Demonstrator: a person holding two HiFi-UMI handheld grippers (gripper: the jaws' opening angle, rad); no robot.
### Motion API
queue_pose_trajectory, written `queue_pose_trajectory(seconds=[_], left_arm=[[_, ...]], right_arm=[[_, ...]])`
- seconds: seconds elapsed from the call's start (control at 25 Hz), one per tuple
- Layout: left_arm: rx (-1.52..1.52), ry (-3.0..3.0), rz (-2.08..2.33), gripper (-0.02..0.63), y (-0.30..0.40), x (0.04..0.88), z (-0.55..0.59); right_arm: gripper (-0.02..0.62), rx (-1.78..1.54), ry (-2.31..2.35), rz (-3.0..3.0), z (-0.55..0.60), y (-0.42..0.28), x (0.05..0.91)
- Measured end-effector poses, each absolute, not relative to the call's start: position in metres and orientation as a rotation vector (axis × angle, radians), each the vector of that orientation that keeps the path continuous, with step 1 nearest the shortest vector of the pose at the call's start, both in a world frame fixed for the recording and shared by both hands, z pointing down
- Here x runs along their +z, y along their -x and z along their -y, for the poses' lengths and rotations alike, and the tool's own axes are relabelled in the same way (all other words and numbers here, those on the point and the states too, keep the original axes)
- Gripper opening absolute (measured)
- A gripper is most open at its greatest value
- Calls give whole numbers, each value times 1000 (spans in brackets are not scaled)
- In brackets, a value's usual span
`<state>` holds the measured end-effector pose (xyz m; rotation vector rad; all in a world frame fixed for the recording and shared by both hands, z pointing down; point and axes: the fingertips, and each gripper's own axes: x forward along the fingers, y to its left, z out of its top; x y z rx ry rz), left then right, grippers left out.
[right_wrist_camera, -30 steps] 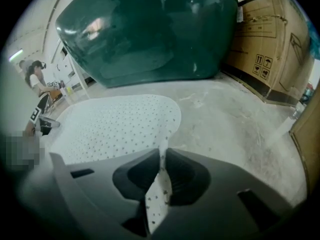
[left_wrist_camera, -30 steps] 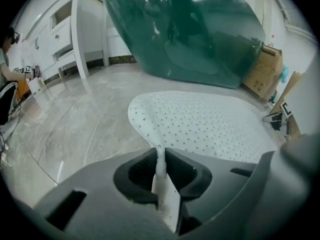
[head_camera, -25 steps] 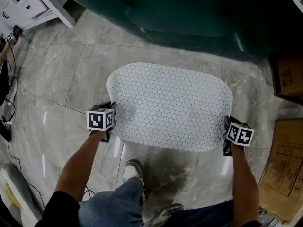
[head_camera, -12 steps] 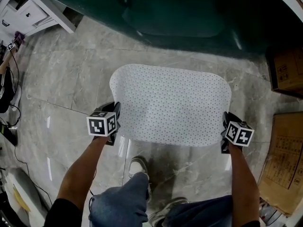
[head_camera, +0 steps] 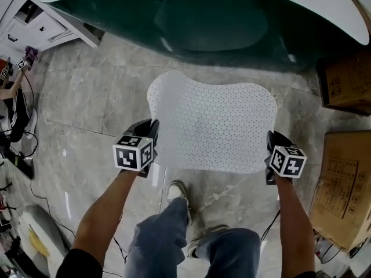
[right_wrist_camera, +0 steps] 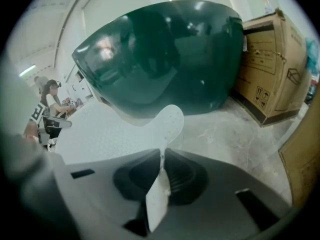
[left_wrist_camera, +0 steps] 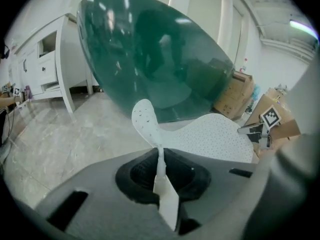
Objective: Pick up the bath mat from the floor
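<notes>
The bath mat (head_camera: 214,126) hangs spread between the two grippers: the left gripper (head_camera: 152,135) has its jaws pinched on the mat's left edge, and the right gripper (head_camera: 270,148) has its jaws pinched on the right edge. It looks clear of the floor (head_camera: 81,97), so the pick-up seems all but done. The floor is glossy grey marble, with a dark green bathtub (head_camera: 208,22) beyond the mat, a white cabinet (head_camera: 40,25) at left and cardboard boxes (head_camera: 348,80) at right.

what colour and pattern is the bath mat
The bath mat is white, covered all over with small dark dots; the head view shows it best.
</notes>
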<state>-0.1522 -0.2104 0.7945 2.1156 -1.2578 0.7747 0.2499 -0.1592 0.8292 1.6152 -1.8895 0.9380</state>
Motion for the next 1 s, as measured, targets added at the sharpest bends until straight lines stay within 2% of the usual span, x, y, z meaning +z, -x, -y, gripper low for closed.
queue_pose_trajectory(seconds=[0.32,1.0], left_arm=[[757,-2100,1277,35,156,669,196],[632,-2224,1393,34,152,337,159]], right_arm=[[31,897,-1581,1927,142,-245,696],[31,699,-1639,2027,92,-247,360]])
